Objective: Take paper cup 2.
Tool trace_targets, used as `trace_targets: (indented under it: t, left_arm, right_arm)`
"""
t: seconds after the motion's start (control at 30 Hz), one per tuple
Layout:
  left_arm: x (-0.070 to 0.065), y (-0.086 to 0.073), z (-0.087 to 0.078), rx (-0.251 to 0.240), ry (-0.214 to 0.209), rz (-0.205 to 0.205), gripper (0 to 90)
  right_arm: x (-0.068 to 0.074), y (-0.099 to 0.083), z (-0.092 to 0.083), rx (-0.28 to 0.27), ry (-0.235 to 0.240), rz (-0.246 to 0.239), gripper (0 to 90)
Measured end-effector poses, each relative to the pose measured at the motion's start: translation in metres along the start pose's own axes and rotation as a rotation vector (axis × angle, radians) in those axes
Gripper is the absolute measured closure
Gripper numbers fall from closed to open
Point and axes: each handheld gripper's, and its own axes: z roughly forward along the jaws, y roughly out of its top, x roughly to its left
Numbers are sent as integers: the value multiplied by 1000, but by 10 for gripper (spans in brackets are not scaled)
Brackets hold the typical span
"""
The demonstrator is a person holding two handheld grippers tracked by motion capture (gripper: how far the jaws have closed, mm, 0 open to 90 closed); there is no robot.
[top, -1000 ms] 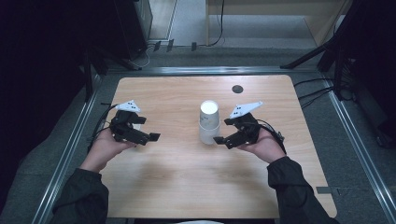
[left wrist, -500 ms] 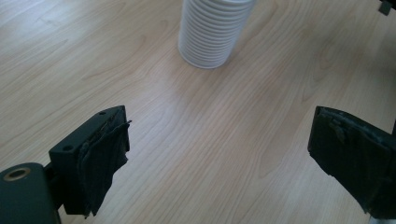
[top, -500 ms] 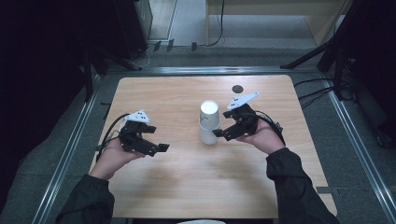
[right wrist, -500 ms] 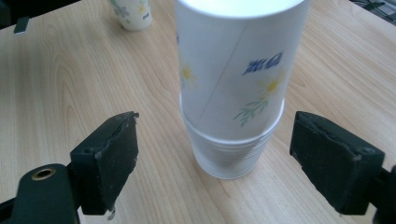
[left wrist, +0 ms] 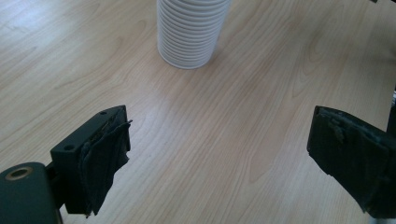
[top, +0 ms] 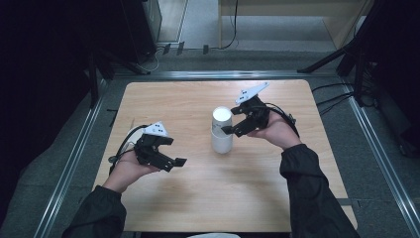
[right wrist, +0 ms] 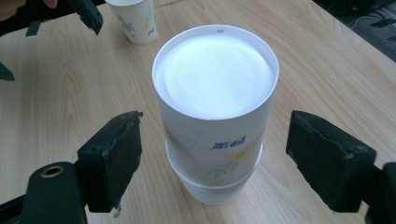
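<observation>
A stack of upturned white paper cups [top: 221, 131] stands in the middle of the wooden table [top: 198, 198]. My right gripper [top: 228, 130] is at the stack's top from the right. In the right gripper view its jaws [right wrist: 212, 149] have just been closing and stand either side of the top cup [right wrist: 215, 79], with gaps on both sides. My left gripper [top: 176, 163] is open near the table's left front, pointing toward the stack. The left gripper view has nothing between the jaws [left wrist: 219, 140], and the ribbed base of the stack [left wrist: 191, 32] is ahead of them.
A single paper cup with a flower print [right wrist: 133, 21] stands on the table beyond the stack in the right gripper view, close to the left gripper. Metal rails [top: 74, 158] run along the table's sides, with cables [top: 337, 94] at the right.
The right gripper has risen from the stack's side to its top. The left hand has drifted toward the near edge and a little right, still open.
</observation>
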Motion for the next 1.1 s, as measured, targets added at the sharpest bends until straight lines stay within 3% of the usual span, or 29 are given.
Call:
trace_targets:
  t: [0.2,0.47,0.67,1.1]
  left_arm:
    - [-1,-1,2,11,-3,5,60]
    - [-3,-2,9,44,-17,17,60]
    - [-4,-2,10,57,-24,24,60]
    - [-3,-4,10,73,-37,18,60]
  right_arm:
    - [-5,6,8,14,24,-9,195]
    - [-4,19,14,31,11,-31,227]
    - [-2,19,16,38,15,-48,308]
    - [-2,19,14,17,14,-50,323]
